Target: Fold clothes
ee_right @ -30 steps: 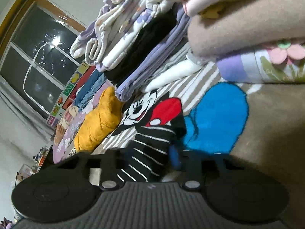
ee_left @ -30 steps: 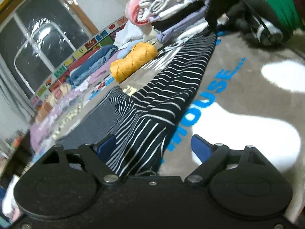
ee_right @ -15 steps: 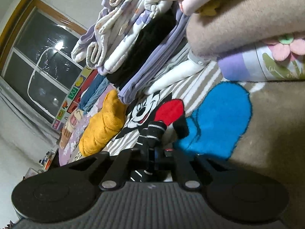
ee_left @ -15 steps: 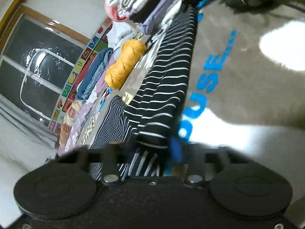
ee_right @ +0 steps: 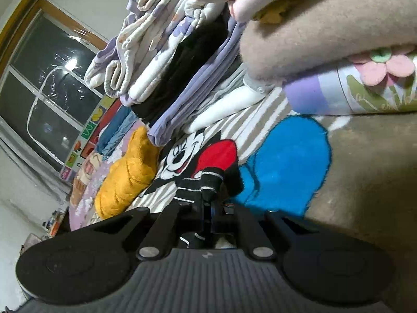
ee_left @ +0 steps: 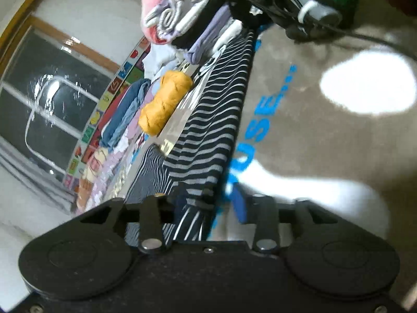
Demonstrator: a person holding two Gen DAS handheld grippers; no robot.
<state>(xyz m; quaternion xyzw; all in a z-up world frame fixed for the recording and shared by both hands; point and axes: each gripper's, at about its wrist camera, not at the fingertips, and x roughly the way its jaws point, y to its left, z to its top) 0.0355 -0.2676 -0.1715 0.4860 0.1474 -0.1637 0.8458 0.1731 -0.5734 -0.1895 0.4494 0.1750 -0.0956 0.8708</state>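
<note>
A black garment with thin white stripes (ee_left: 208,120) lies stretched in a long band across a grey Mickey Mouse rug (ee_left: 325,140). My left gripper (ee_left: 208,206) is at its near end; the striped cloth bunches between the blue-padded fingers, which are partly closed around it. In the right wrist view my right gripper (ee_right: 211,203) is shut on the other end of the striped garment (ee_right: 206,182), pinching a fold of it just above the rug's Mickey face (ee_right: 179,154).
A tall stack of folded clothes (ee_right: 166,60) stands just beyond the right gripper, with beige and floral bedding (ee_right: 325,34) to its right. A yellow knitted bundle (ee_left: 164,107) and blue clothes (ee_left: 125,112) lie left of the garment. The other gripper's dark body and cable (ee_left: 299,5) are at the far end.
My left gripper has narrowed from wide open onto the near end of the striped garment. My right gripper has closed onto the far end and holds a pinched fold.
</note>
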